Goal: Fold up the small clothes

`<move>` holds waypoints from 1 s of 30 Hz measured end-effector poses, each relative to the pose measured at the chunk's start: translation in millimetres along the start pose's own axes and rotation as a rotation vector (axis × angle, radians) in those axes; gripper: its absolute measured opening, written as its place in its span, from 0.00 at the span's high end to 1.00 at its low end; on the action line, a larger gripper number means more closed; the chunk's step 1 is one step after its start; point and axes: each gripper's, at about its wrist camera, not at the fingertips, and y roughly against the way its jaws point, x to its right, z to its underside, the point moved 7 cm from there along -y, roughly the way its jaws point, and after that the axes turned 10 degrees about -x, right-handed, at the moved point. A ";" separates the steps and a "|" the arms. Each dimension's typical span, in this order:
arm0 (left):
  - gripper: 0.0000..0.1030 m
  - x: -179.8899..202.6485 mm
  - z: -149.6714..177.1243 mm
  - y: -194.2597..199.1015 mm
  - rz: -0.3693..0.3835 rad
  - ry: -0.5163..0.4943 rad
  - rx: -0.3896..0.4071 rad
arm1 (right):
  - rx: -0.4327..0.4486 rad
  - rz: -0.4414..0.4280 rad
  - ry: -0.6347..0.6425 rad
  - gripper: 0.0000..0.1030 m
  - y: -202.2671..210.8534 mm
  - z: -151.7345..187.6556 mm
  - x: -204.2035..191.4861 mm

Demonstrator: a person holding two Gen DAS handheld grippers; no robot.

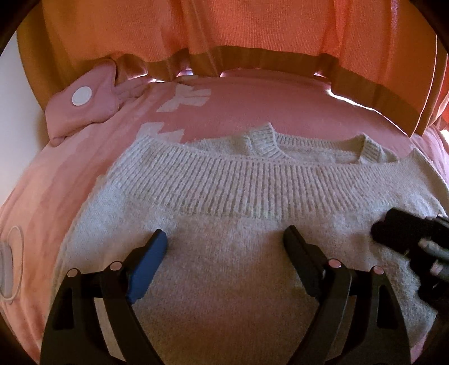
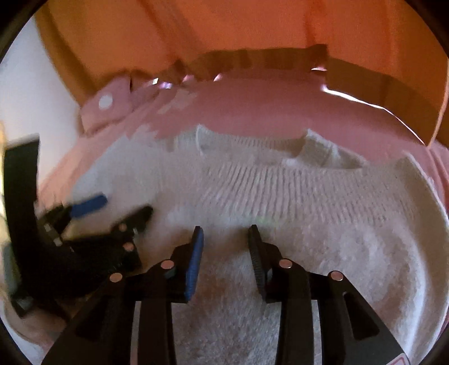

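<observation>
A cream knitted sweater [image 1: 224, 252] lies folded on a pink bed cover [image 1: 252, 106], its ribbed band [image 1: 252, 185] running across and two ribbed cuffs at the far edge. My left gripper [image 1: 224, 238] is open just above the sweater's middle, holding nothing. My right gripper [image 2: 226, 233] is open over the same sweater [image 2: 336, 238], empty. The right gripper shows at the right edge of the left wrist view [image 1: 404, 233]. The left gripper shows blurred at the left of the right wrist view [image 2: 112, 207].
A pink pillow with a white round patch [image 1: 81, 98] lies at the bed's far left. Orange curtains [image 1: 224, 25] hang behind the bed. A white wall [image 2: 33, 92] is at the left. A white cable loop [image 1: 14, 252] lies on the cover at the left.
</observation>
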 end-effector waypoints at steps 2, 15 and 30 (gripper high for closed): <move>0.19 0.0 0.2 0.2 0.000 -0.002 0.002 | 0.004 0.039 -0.023 0.68 -1.8 -4.5 9.7; 0.14 -0.1 -1.3 0.1 -0.021 0.009 0.005 | -0.023 0.106 -0.010 0.66 -6.7 -6.6 17.3; 0.13 -1.1 -0.9 0.3 -0.023 0.012 0.018 | 0.014 0.277 -0.372 0.57 22.6 -9.5 162.2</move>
